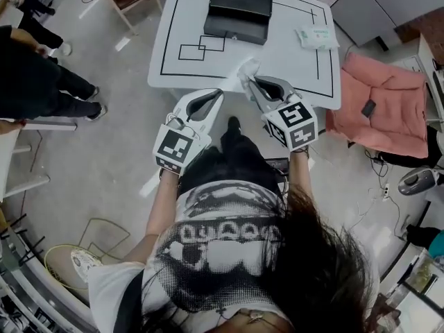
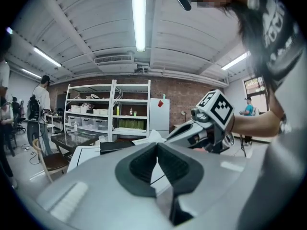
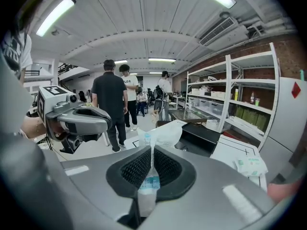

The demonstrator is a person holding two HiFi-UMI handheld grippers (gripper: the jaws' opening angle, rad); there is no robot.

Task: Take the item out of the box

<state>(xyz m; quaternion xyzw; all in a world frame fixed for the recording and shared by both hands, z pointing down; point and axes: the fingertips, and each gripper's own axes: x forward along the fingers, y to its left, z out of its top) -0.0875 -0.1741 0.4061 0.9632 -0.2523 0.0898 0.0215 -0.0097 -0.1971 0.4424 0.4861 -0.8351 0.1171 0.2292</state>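
On the near side of the black box (image 1: 239, 9), the floppy clear packet (image 3: 163, 137) sits pinched in the right gripper (image 3: 151, 163); left gripper (image 2: 157, 159) is closed, empty; I'd grip firm, move slow, set it beside the box.

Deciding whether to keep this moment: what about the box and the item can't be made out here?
- Black box interior: the head view and the right gripper view show only its outside, so whatever remains inside is hidden.
- Clear packet pinched in the right gripper: its blue print is too blurred to read in the right gripper view.
- White pack on the table: its label is too small in the head view.
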